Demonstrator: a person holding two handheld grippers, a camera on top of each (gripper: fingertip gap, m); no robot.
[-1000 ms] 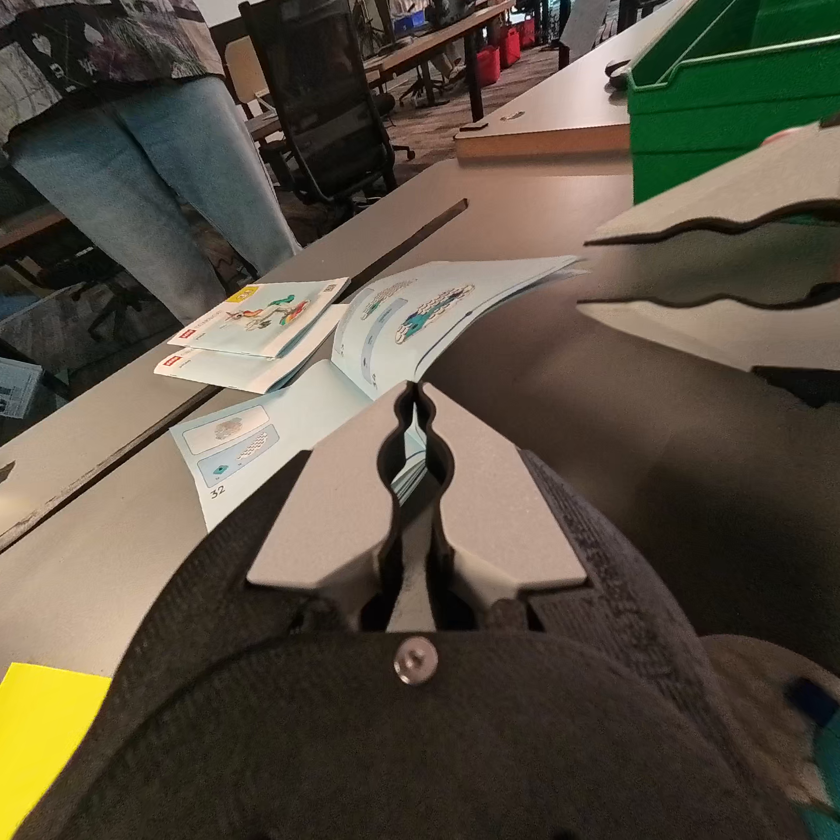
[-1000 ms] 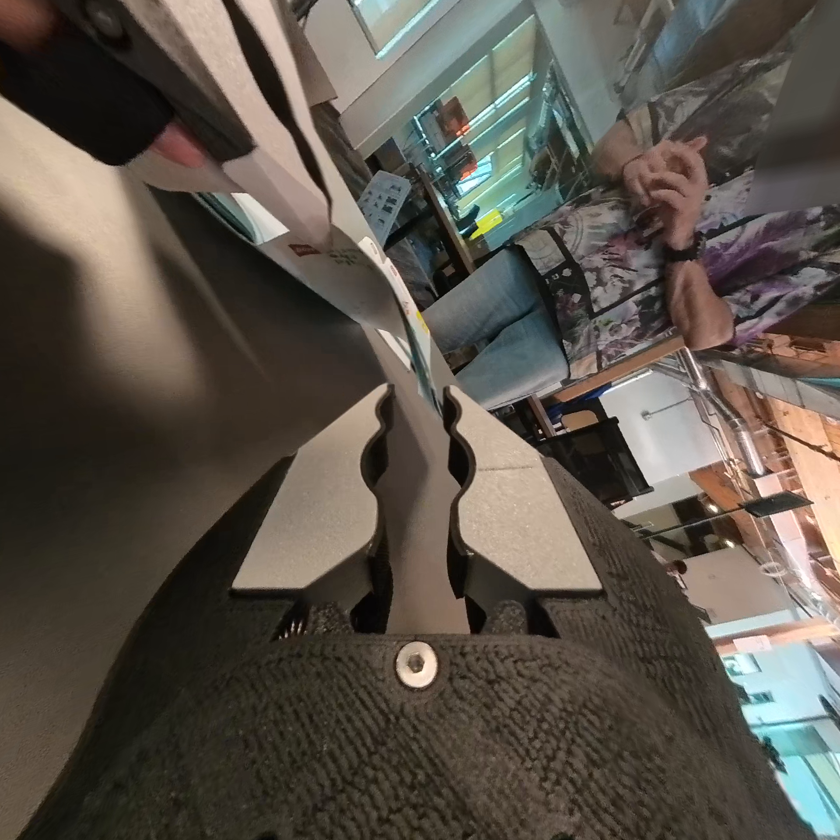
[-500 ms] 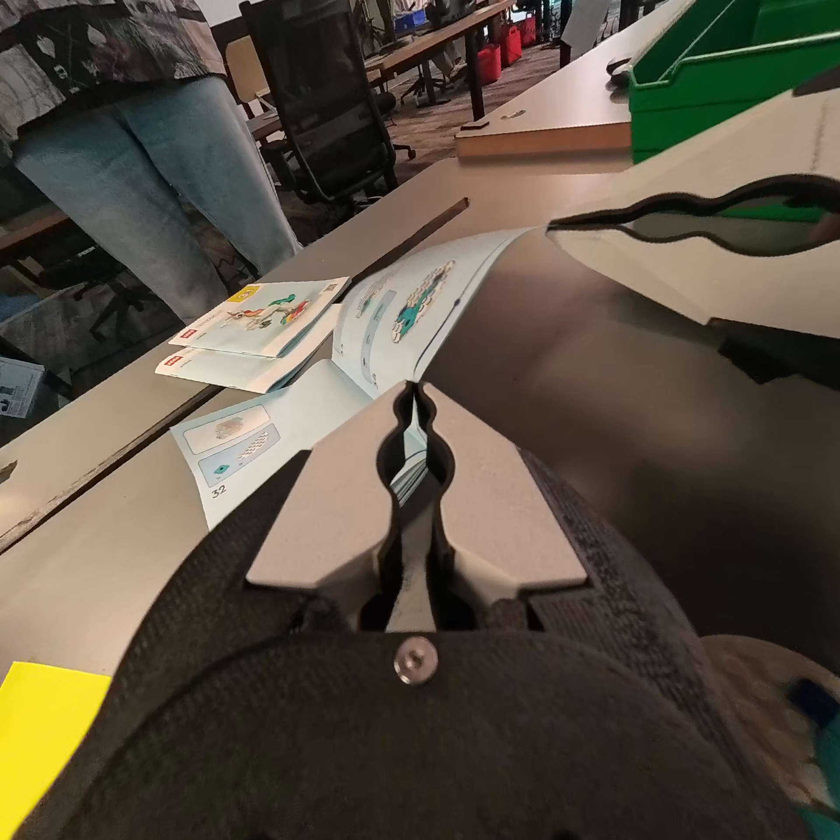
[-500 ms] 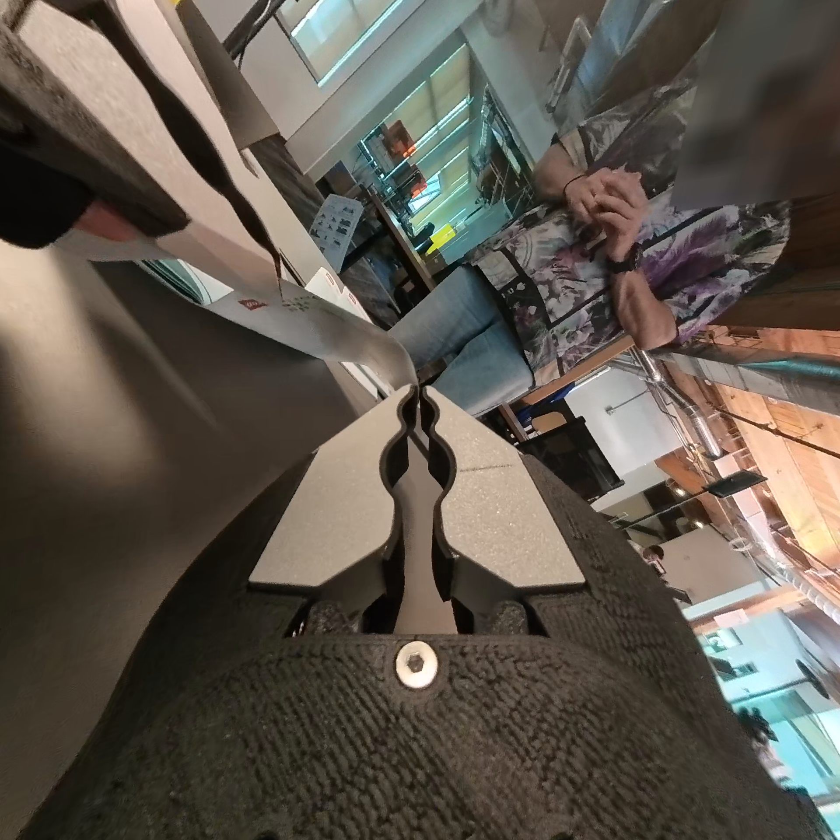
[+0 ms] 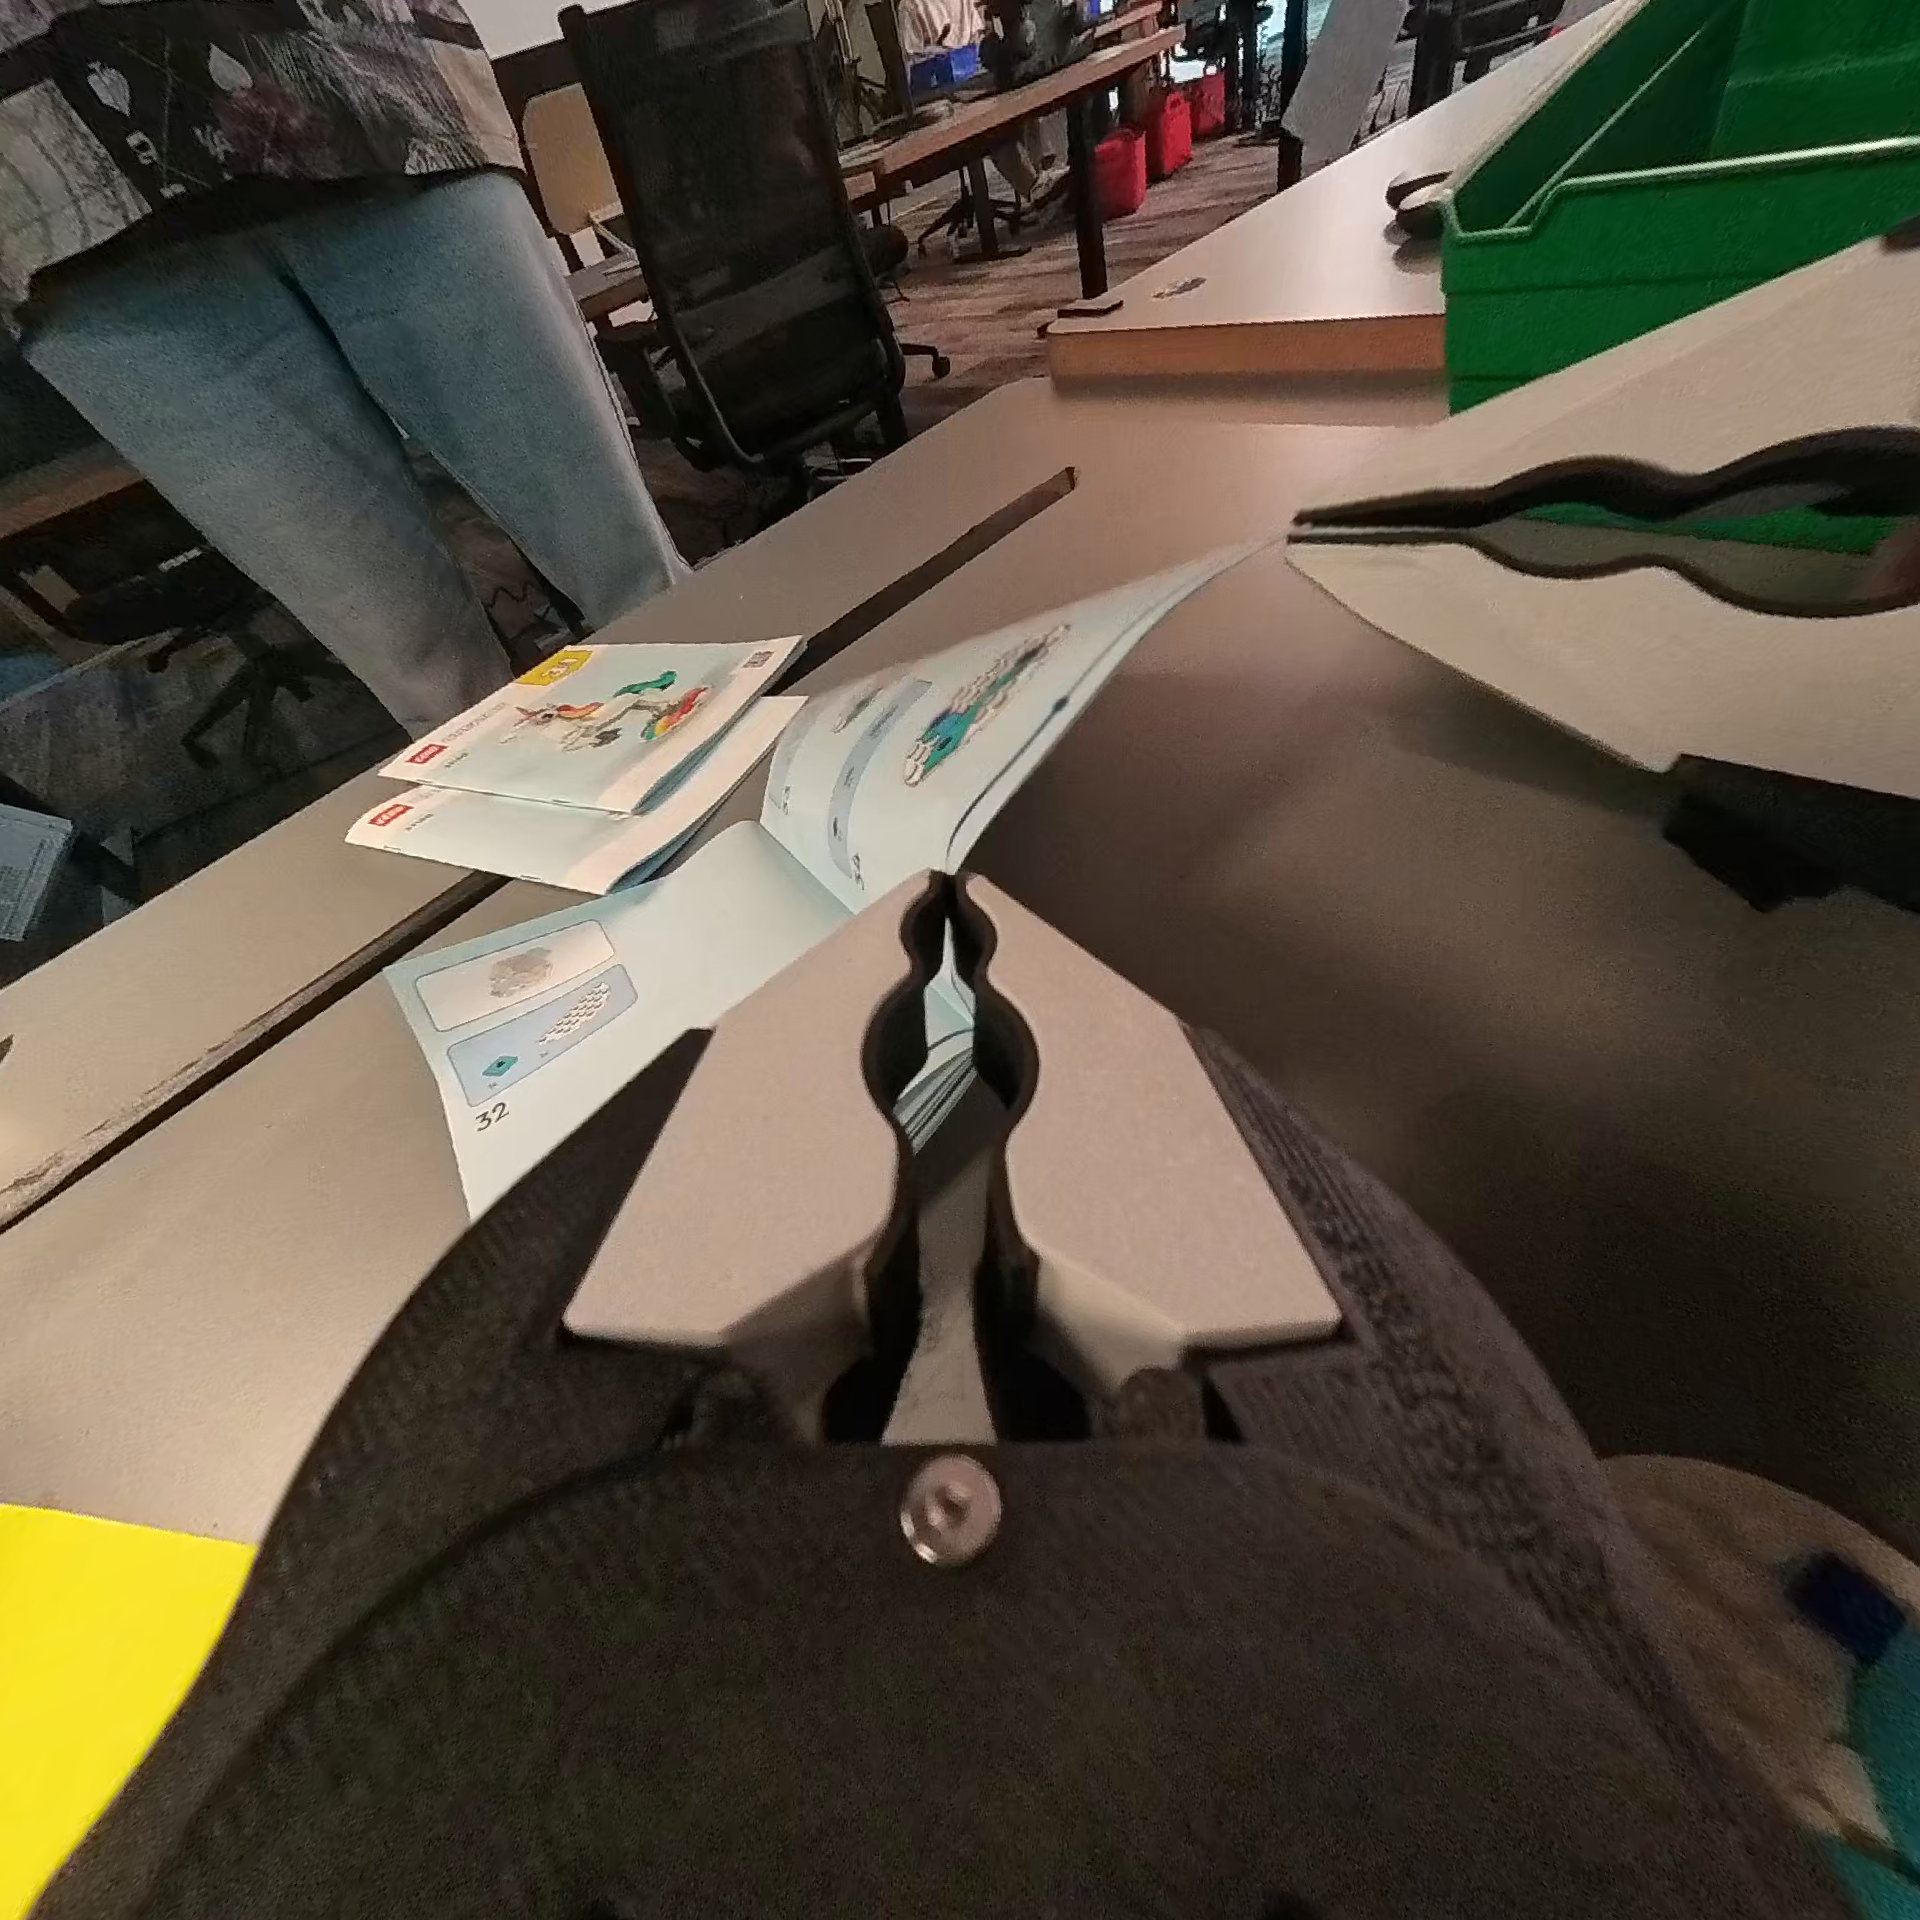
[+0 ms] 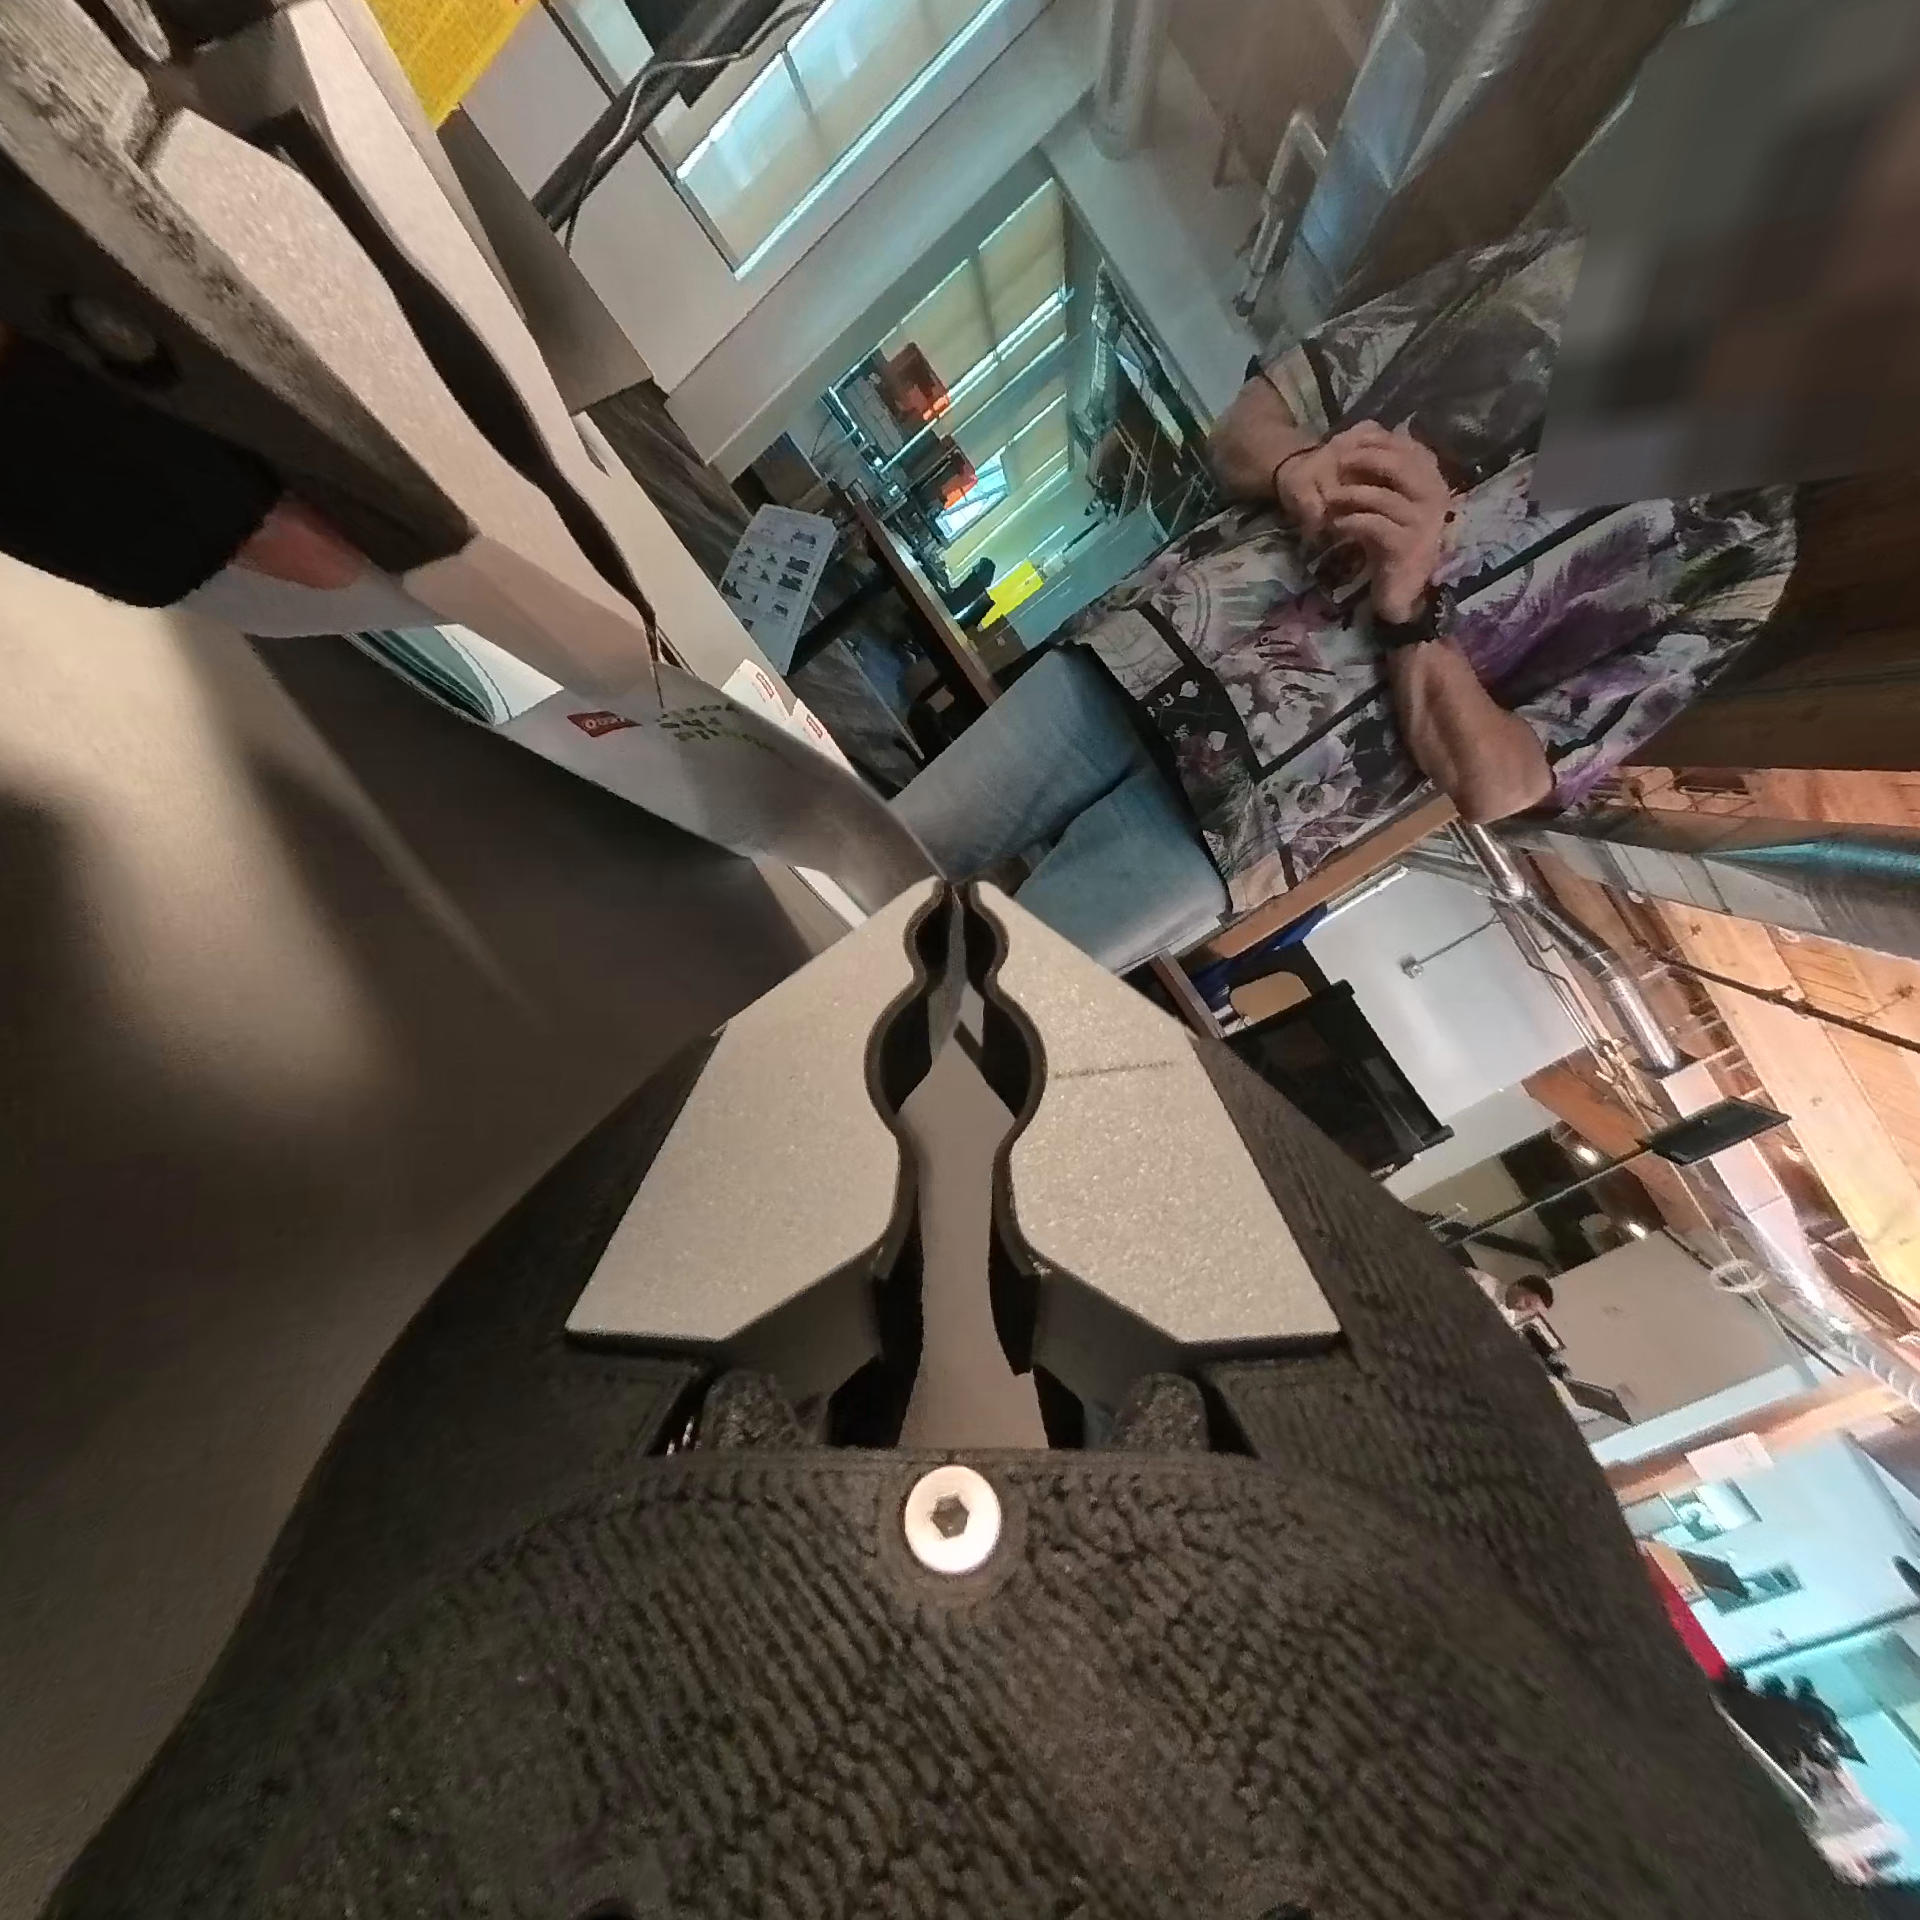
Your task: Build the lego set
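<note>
An open light-blue instruction booklet (image 5: 582, 997) lies on the grey table (image 5: 208, 1299). My left gripper (image 5: 948, 883) is shut, its tips at the booklet's near edge where the raised page (image 5: 935, 727) starts; page edges show between its fingers. My right gripper (image 5: 1299, 525) is shut on the far corner of that page and holds it lifted off the booklet. In the right wrist view my right gripper (image 6: 956, 891) pinches the curled page (image 6: 748, 769), and the left gripper (image 6: 649, 644) is at the upper left, on the page's other end. No bricks are in view.
Two closed booklets (image 5: 592, 727) lie beyond the open one. A green bin (image 5: 1662, 208) stands at the back right. A yellow sheet (image 5: 83, 1714) is at the near left. A person (image 5: 312, 364) stands across the table beside a black office chair (image 5: 748, 239). Some 8 cm of space lies between my two pairs of fingers.
My right gripper has closed on the page's corner and raised it up and to the right, so the page now arches off the booklet. My left gripper has stayed shut in place.
</note>
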